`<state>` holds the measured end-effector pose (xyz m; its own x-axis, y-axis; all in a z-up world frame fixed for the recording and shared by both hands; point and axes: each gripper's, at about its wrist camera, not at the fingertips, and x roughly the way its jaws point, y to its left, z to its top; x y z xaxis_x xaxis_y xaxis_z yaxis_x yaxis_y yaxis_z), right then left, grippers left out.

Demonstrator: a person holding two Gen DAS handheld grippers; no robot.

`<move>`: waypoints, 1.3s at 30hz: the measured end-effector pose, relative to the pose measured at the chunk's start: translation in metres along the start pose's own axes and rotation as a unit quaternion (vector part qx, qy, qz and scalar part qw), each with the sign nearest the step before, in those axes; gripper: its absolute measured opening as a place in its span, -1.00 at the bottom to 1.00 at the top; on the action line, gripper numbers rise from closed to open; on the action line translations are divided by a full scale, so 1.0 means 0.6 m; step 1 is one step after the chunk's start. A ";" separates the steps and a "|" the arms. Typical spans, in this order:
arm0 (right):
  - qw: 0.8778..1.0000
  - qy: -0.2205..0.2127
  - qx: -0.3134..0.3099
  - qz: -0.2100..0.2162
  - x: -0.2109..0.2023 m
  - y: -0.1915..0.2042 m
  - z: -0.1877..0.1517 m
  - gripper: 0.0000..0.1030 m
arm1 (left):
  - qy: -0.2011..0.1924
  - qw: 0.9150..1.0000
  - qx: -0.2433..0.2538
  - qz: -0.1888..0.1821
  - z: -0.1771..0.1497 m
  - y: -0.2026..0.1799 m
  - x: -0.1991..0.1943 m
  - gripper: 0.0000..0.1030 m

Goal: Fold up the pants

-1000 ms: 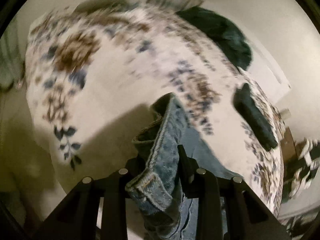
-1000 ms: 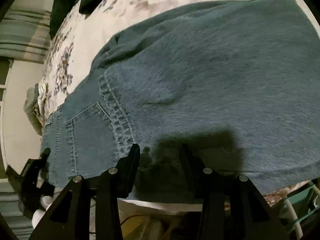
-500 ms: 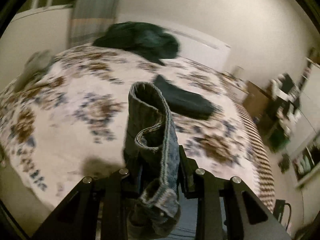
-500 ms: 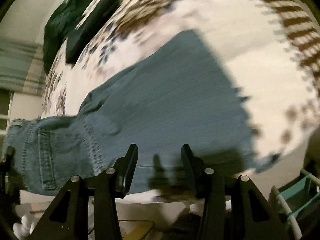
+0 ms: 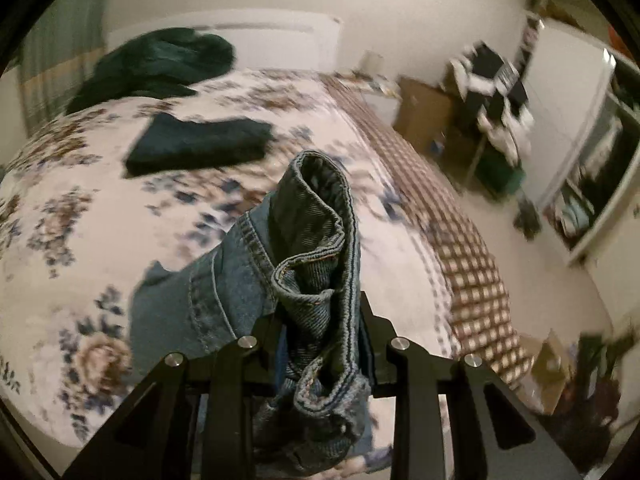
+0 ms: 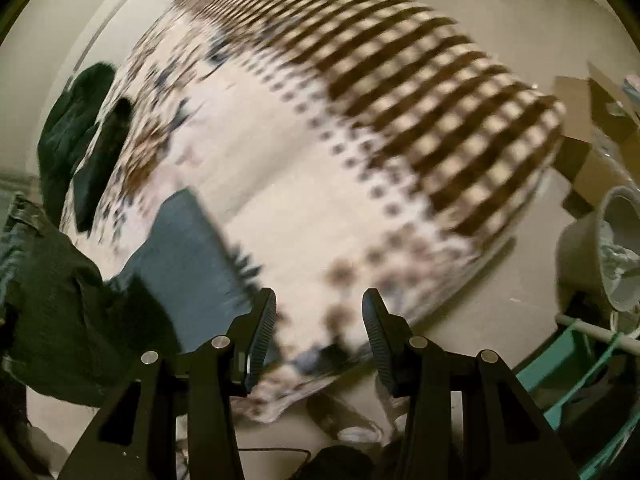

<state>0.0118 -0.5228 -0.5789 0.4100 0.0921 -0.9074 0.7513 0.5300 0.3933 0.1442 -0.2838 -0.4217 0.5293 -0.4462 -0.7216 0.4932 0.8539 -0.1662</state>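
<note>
The blue jeans [image 5: 312,216] hang bunched by the waistband from my left gripper [image 5: 320,312], which is shut on the folded denim above the floral bedspread [image 5: 100,216]. The rest of the jeans trails down to the left onto the bed. In the right wrist view the jeans [image 6: 180,240] lie at the left as a flat blue patch, with a dark shadowed fold beside them. My right gripper [image 6: 319,304] is open with nothing between its fingers, above the bed's near edge and to the right of the denim.
A folded dark garment [image 5: 196,146] and a dark green heap [image 5: 160,60] lie farther up the bed. The bedspread's checked border [image 6: 440,100] runs along one side. Cardboard boxes [image 5: 424,116], a grey bin [image 6: 612,248] and a teal basket [image 6: 568,360] stand on the floor.
Both views swept sideways across the bed. The left gripper kept the jeans' waistband and rolled upright. The right gripper's fingers left the denim edge and now stand over bare bedspread.
</note>
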 end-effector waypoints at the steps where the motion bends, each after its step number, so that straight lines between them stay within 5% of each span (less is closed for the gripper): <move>1: 1.000 -0.005 0.006 -0.005 -0.005 -0.015 0.007 -0.08 | 0.011 1.000 0.011 -0.004 -0.008 -0.017 0.016 -0.52; 7: 1.000 -0.016 0.017 -0.020 -0.014 -0.032 0.034 -0.08 | 0.077 0.995 0.057 0.003 -0.052 -0.083 0.087 -0.48; 11: 1.000 -0.007 0.006 -0.016 -0.020 -0.023 0.048 0.11 | 0.135 0.990 0.027 -0.021 -0.054 -0.079 0.098 -0.35; 15: 1.000 -0.002 -0.003 0.008 -0.024 -0.007 0.066 0.33 | 0.146 0.988 0.004 -0.056 -0.040 -0.069 0.072 0.20; 18: 0.999 0.011 -0.002 0.050 -0.020 0.012 0.082 0.49 | 0.130 0.990 -0.025 -0.050 -0.010 -0.024 0.042 0.44; 22: 0.993 0.050 -0.039 0.101 0.020 0.070 0.113 0.70 | 0.119 0.990 -0.079 0.004 0.020 0.094 0.027 0.45; 26: 0.986 0.093 -0.069 0.122 0.098 0.120 0.139 0.70 | 0.144 0.977 -0.132 0.081 0.020 0.229 0.058 0.45; 30: 0.979 0.133 -0.055 0.146 0.174 0.146 0.160 0.71 | 0.168 0.967 -0.162 0.105 0.011 0.311 0.096 0.45; 31: 0.977 0.142 -0.053 0.149 0.186 0.150 0.161 0.67 | 0.172 0.966 -0.169 0.097 0.012 0.324 0.109 0.45; 34: 0.983 0.118 -0.066 0.123 0.186 0.163 0.157 -0.49 | 0.186 0.963 -0.177 0.085 0.015 0.338 0.142 0.45; 37: 0.989 0.073 -0.052 0.115 0.143 0.152 0.154 -0.90 | 0.198 0.962 -0.175 0.069 0.019 0.335 0.173 0.45; 39: 0.992 0.051 -0.039 0.112 0.115 0.138 0.159 -0.90 | 0.210 0.961 -0.174 0.053 0.025 0.332 0.200 0.45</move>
<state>0.1519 -0.5531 -0.5945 0.5051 0.2976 -0.8101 0.6036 0.5492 0.5780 0.3162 -0.1716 -0.5315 0.2036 -0.2664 -0.9421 0.1529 0.9591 -0.2382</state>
